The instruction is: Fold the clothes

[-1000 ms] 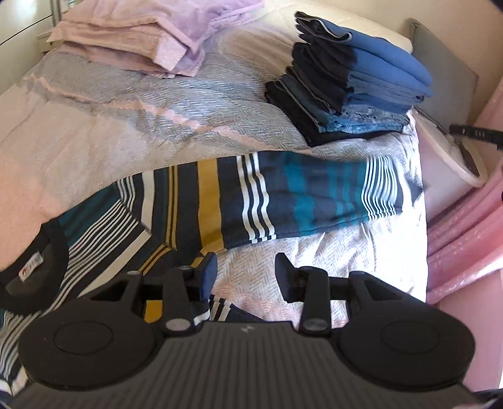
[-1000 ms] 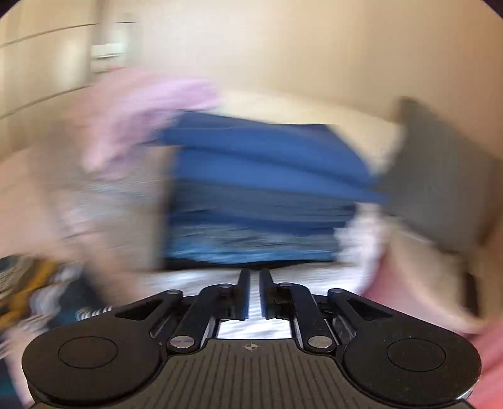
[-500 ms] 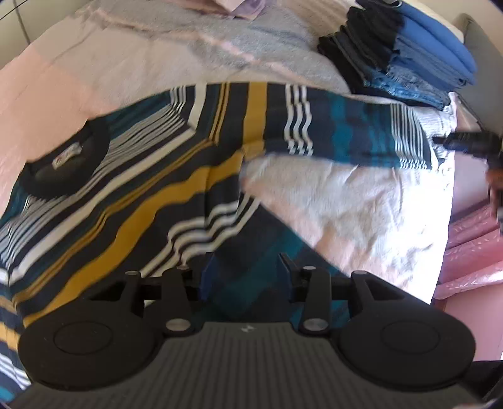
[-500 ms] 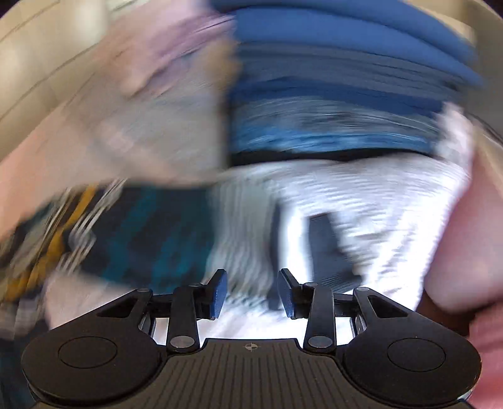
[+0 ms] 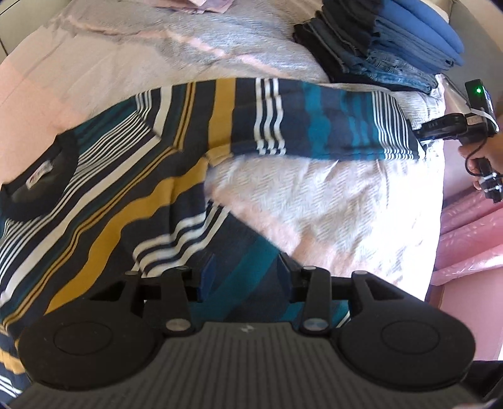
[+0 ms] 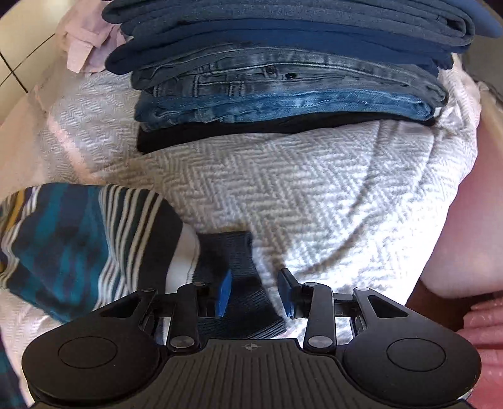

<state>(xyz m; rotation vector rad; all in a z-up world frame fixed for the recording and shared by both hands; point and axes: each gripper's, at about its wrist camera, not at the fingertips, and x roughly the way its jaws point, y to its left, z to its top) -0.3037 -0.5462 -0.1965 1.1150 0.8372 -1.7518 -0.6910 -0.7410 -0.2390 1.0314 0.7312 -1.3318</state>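
A striped sweater [image 5: 132, 195] in navy, teal, mustard and white lies flat on the bed, collar at the left, one sleeve [image 5: 314, 126] stretched out to the right. My left gripper [image 5: 246, 267] is open low over the sweater's side. My right gripper [image 6: 254, 291] is open at the sleeve's dark ribbed cuff [image 6: 232, 261], which lies between its fingers; the striped sleeve end [image 6: 78, 239] lies to the left. The right gripper also shows in the left wrist view [image 5: 440, 129], at the sleeve's end.
A stack of folded jeans and blue tops [image 6: 283, 72] stands just beyond the cuff on the white herringbone bedspread [image 6: 314, 195]. Folded lilac clothes [image 5: 201, 4] lie at the far side. Pink bedding [image 5: 465, 239] drops off at the bed's right edge.
My right gripper has opened and come down to the sleeve cuff. My left gripper has moved low over the sweater's body and stays open.
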